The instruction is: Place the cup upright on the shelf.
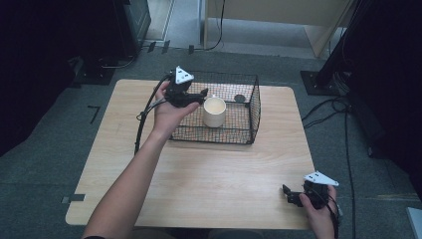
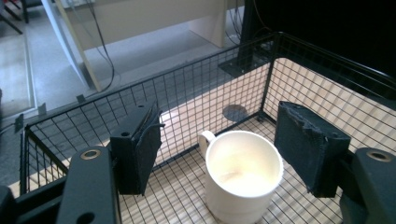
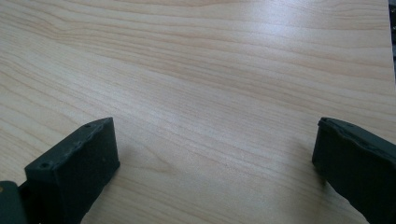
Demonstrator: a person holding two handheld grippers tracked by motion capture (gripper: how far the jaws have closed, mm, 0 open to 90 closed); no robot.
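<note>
A white mug (image 1: pixel 214 111) (image 2: pixel 243 175) stands upright and empty inside a black wire basket (image 1: pixel 251 107) (image 2: pixel 196 93) at the far middle of the wooden table (image 1: pixel 199 174). My left gripper (image 1: pixel 203 94) (image 2: pixel 217 151) hovers over the basket's left side, open, its jaws spread on either side of the mug without touching it. My right gripper (image 1: pixel 290 195) (image 3: pixel 215 154) rests low at the table's near right corner, open, with bare wood between its jaws.
A small dark round disc (image 1: pixel 240 98) (image 2: pixel 235 112) lies on the basket floor near its far right corner. Cables (image 1: pixel 343 129) trail across the grey carpet to the right of the table. A pale wooden cabinet (image 1: pixel 278 12) stands beyond the table.
</note>
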